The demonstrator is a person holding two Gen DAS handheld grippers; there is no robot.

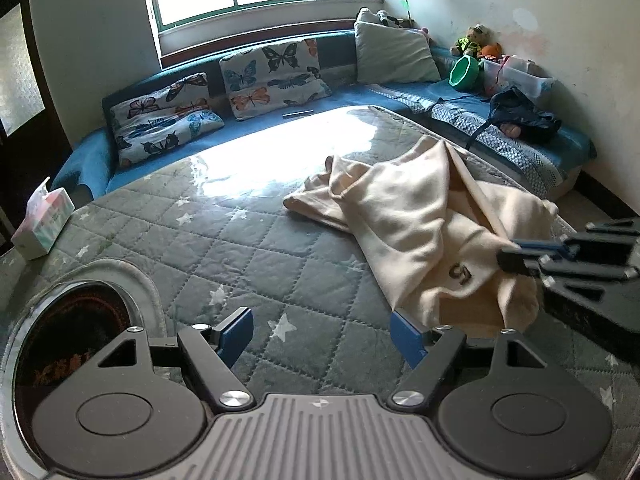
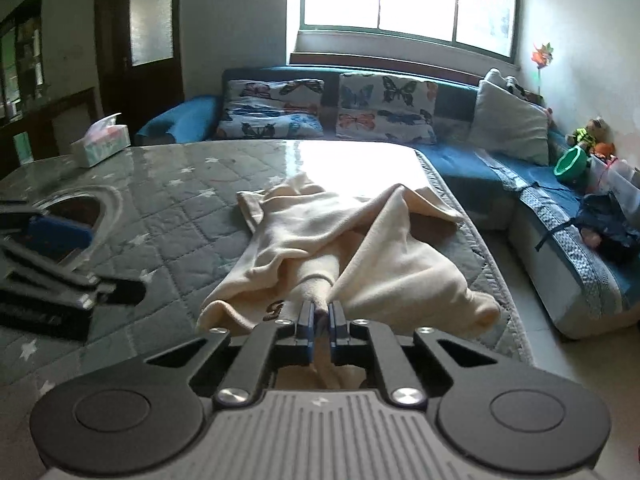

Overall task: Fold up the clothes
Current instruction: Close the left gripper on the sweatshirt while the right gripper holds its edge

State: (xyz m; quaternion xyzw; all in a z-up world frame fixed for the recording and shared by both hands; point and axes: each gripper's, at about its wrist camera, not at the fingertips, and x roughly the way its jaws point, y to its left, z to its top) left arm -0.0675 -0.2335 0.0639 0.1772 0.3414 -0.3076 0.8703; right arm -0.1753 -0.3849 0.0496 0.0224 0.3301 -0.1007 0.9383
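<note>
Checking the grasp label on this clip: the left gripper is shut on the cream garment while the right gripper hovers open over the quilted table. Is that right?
Not quite: the sides are swapped. The right gripper is shut on the cream garment, fabric pinched between its fingers, as the right wrist view shows. The left gripper hovers open over the quilted table.

Cream garment point(image 2: 320, 248), grey star-quilted table cover point(image 2: 168, 208), butterfly-print cushions point(image 2: 384, 104).

There is one cream cloth point(image 1: 404, 216) on the table point(image 1: 224, 248), and one tissue box point(image 1: 42, 224) at the table's far corner. Behind the table is one blue sofa point(image 2: 472, 164) with two butterfly pillows point(image 1: 276, 72) and one plain grey pillow point(image 1: 394, 54). One green bowl point(image 1: 464, 73) sits on the sofa too. There are two grippers point(image 1: 322, 338).
</note>
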